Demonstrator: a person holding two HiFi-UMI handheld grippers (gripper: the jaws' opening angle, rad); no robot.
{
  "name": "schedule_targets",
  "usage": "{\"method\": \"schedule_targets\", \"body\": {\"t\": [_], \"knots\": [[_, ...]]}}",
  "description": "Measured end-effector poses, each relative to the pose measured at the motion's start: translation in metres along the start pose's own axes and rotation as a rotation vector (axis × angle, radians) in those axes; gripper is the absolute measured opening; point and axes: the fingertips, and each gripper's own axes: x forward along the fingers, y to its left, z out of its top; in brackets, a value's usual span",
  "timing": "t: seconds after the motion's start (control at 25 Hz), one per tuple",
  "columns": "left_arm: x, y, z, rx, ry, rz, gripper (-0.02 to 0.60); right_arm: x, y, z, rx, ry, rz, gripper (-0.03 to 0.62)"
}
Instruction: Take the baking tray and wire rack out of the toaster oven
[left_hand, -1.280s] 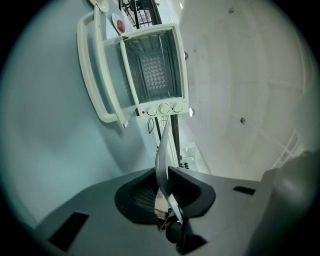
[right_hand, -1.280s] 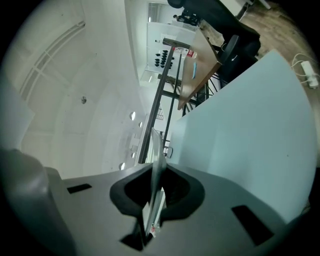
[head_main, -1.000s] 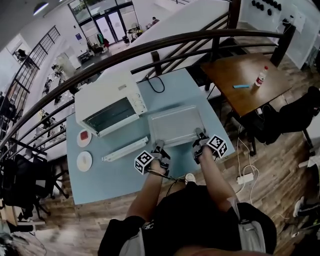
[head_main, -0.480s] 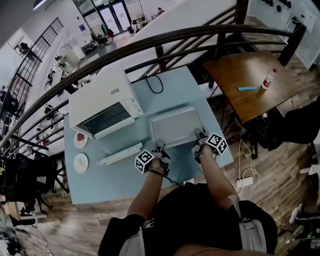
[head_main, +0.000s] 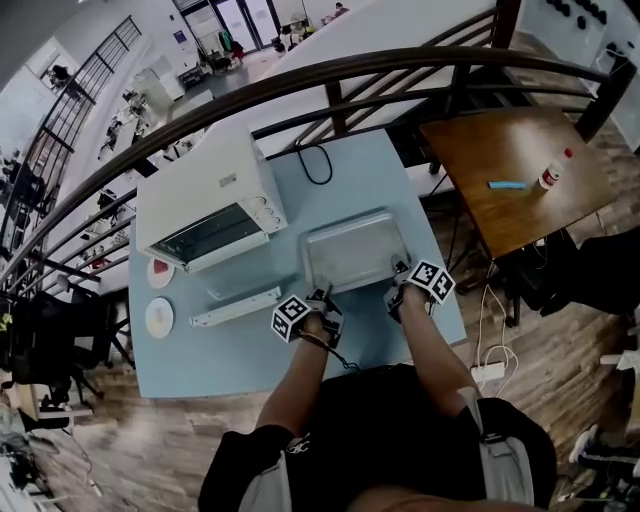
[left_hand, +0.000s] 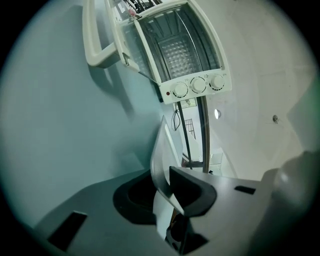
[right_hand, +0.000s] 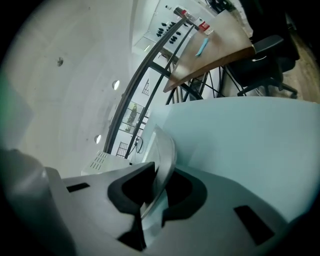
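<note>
The silver baking tray (head_main: 352, 248) lies on the light blue table (head_main: 230, 350), right of the white toaster oven (head_main: 205, 200). The oven's door (head_main: 238, 288) hangs open, and thin rack bars (left_hand: 175, 45) show inside. My left gripper (head_main: 322, 297) is at the tray's near left rim (left_hand: 160, 150) and my right gripper (head_main: 402, 272) at the near right rim (right_hand: 166, 150). Both grippers' jaws have just been opening. The rim still runs between each pair, with a gap beside it. In their own views the left gripper (left_hand: 162, 187) and right gripper (right_hand: 157, 187) straddle the rim loosely.
Two small plates (head_main: 163, 272) (head_main: 159, 317) sit at the table's left edge. The oven's black cable (head_main: 312, 165) loops at the back. A dark railing (head_main: 330, 85) runs behind the table. A wooden table (head_main: 510, 170) stands to the right with a bottle on it.
Both grippers have come down a little with the tray's near rim, and the tray has settled onto the table. The head view has swung slightly.
</note>
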Motion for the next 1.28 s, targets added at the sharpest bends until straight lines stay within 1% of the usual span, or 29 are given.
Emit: {"method": "schedule_targets", "body": {"t": [0.16, 0.32, 0.44, 0.56, 0.68, 0.84, 0.92, 1.0, 1.16, 1.28], "knots": [[0.004, 0.007, 0.003, 0.012, 0.007, 0.054, 0.092, 0.008, -0.007, -0.003, -0.013, 0.026, -0.048, 0.062], [0.011, 0.012, -0.001, 0.070, 0.034, 0.096, 0.101, 0.012, -0.017, -0.001, -0.084, 0.054, -0.098, 0.079], [0.014, 0.010, -0.002, 0.140, 0.047, 0.118, 0.112, 0.016, -0.021, 0.001, -0.153, 0.063, -0.153, 0.105], [0.016, 0.014, -0.002, 0.221, 0.058, 0.170, 0.126, 0.017, -0.027, 0.001, -0.216, 0.063, -0.224, 0.124], [0.015, 0.019, -0.003, 0.309, 0.050, 0.230, 0.143, 0.017, -0.032, 0.003, -0.290, 0.061, -0.292, 0.180], [0.017, 0.019, 0.000, 0.426, 0.037, 0.297, 0.184, 0.017, -0.034, 0.008, -0.363, 0.052, -0.334, 0.208], [0.020, 0.018, 0.000, 0.455, 0.037, 0.311, 0.189, 0.016, -0.035, 0.014, -0.430, 0.039, -0.369, 0.252], [0.020, 0.021, -0.001, 0.486, 0.043, 0.328, 0.196, 0.015, -0.038, 0.015, -0.478, 0.040, -0.386, 0.269], [0.015, 0.035, 0.006, 0.597, 0.068, 0.423, 0.235, 0.016, -0.044, 0.010, -0.579, 0.057, -0.429, 0.310], [0.017, 0.035, 0.005, 0.623, 0.085, 0.444, 0.236, 0.018, -0.045, 0.009, -0.615, 0.065, -0.427, 0.315]]}}
